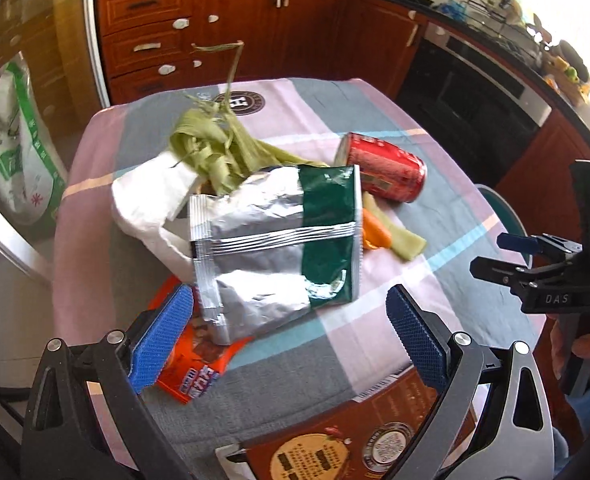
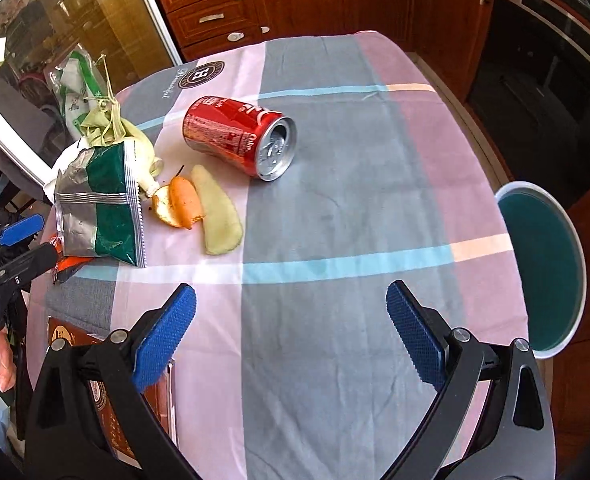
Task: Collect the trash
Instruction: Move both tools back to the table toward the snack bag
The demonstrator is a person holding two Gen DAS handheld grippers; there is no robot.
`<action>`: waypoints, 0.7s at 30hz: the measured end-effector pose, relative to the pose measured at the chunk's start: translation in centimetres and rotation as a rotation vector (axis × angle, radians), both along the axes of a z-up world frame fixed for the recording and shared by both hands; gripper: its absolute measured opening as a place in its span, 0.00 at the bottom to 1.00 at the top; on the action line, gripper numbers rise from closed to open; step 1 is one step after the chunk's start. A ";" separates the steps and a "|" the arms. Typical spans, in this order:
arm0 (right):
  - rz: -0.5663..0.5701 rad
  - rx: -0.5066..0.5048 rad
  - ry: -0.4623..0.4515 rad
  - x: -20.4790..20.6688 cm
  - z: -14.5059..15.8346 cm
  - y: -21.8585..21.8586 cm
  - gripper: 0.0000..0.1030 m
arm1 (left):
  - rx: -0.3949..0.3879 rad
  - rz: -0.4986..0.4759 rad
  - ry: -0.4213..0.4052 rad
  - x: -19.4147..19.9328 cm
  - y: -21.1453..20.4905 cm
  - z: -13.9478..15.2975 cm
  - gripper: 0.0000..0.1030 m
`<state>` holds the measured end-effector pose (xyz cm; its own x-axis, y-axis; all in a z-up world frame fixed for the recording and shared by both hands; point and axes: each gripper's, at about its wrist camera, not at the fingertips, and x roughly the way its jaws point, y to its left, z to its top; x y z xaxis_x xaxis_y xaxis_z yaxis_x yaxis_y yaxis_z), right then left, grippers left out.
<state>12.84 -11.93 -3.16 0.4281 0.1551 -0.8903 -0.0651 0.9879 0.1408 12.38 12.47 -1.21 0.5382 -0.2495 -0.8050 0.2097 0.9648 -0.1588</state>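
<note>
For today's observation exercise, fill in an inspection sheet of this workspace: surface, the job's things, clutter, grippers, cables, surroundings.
Surface: table under a checked cloth.
Job's things: red can on its side; foil snack bag lying on a white bag and an orange wrapper; corn husks; orange peel; pale peel.
Clutter: brown box at the near edge.
Grippers: left gripper open, empty; right gripper open, empty.
Cables: nothing seen.
Surroundings: bin beside the table; wooden cabinets; oven.
</note>
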 end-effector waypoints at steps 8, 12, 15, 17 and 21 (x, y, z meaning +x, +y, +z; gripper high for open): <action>0.055 -0.003 0.018 2.2 -0.9 2.9 0.89 | -0.022 0.046 0.025 2.1 2.2 -1.9 0.94; 0.078 -0.013 0.015 2.6 -0.9 3.7 0.89 | -0.061 0.052 0.034 2.7 2.5 -2.6 0.88; 0.088 -0.019 0.018 3.0 -1.1 4.1 0.89 | -0.083 0.027 0.032 2.8 1.9 -2.7 0.65; 0.084 -0.017 0.016 3.2 -1.1 4.1 0.89 | -0.089 0.011 0.031 2.8 1.6 -2.8 0.41; 0.083 -0.016 0.018 3.5 -1.2 4.2 0.89 | -0.116 -0.013 0.021 2.4 1.1 -2.6 0.19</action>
